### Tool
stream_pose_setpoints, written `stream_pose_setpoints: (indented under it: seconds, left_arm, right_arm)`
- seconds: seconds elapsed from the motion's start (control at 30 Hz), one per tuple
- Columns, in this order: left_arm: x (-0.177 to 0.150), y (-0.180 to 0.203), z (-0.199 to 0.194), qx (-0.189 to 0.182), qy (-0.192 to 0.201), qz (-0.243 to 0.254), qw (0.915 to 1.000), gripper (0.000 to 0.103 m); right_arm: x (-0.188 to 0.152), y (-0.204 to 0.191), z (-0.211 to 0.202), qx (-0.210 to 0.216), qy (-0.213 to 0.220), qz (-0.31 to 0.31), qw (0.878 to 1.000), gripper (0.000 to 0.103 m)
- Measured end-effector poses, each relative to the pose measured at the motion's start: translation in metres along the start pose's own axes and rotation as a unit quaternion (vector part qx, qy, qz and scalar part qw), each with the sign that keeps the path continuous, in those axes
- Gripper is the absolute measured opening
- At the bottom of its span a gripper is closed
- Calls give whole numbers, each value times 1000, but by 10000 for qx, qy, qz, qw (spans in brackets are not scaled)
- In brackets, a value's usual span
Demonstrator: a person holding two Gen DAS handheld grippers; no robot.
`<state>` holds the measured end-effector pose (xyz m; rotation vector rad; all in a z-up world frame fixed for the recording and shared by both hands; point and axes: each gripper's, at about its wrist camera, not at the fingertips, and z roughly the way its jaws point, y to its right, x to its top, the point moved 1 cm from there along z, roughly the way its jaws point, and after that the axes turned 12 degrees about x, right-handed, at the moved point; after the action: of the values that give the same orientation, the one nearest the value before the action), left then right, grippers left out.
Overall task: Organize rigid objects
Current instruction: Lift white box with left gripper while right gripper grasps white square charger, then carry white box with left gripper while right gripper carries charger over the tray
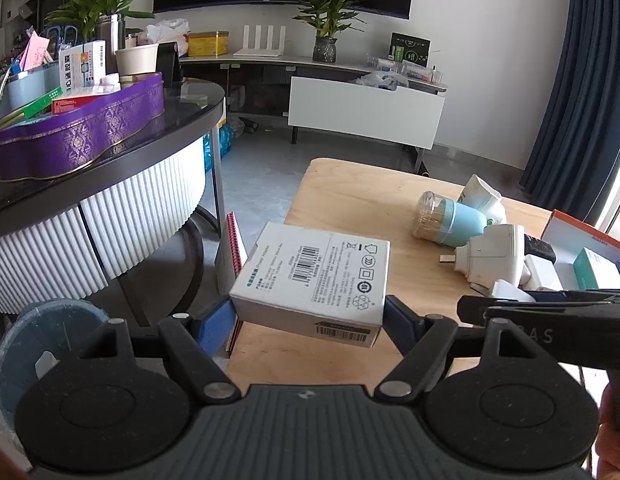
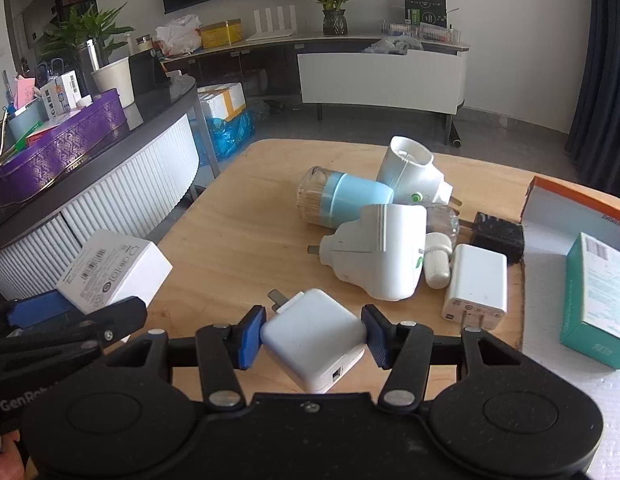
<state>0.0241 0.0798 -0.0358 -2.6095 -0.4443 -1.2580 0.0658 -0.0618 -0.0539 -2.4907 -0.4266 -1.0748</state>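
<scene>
The left tool (image 1: 310, 316) is closed to about the width of a white cardboard adapter box (image 1: 316, 280), its blue pads pressed against two opposite sides; the box is flat, sharp-edged and matt, printed with a barcode and small black symbols on its upper face, and it hangs tilted over the near left edge of the worktop (image 1: 350, 196), clear of the surface; the right tool (image 2: 313, 336) is closed narrowly on a white charger block (image 2: 316, 338), a glossy rounded-corner plastic cube with metal prongs at its far left corner and a port on its near face, held above the near edge of the worktop; the worktop is pale wood with a smooth grain and rounded corners; toward its middle lies a cluster of hard plastic items touching one another: a light blue holder with a clear ribbed cap (image 2: 342, 200) on its side, two white plug-in vaporizers (image 2: 376, 252) with rounded bodies, a small white bottle cap (image 2: 436, 258), a flat white adapter (image 2: 476, 284) lying with prongs toward the near edge, and a black adapter (image 2: 498, 236) beyond it; at the right edge stands an open box with orange rim (image 2: 570, 196), holding a teal carton (image 2: 598, 296) on white foam lining.
</scene>
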Motion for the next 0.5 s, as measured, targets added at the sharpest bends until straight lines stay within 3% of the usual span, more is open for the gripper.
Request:
stream_pose_setpoints:
  seconds: [0.5]
  left_arm:
    - [15, 42, -42, -331, -35, 241, 9992, 80]
  right_arm:
    - [-6, 19, -99, -579, 305, 410, 9970, 65]
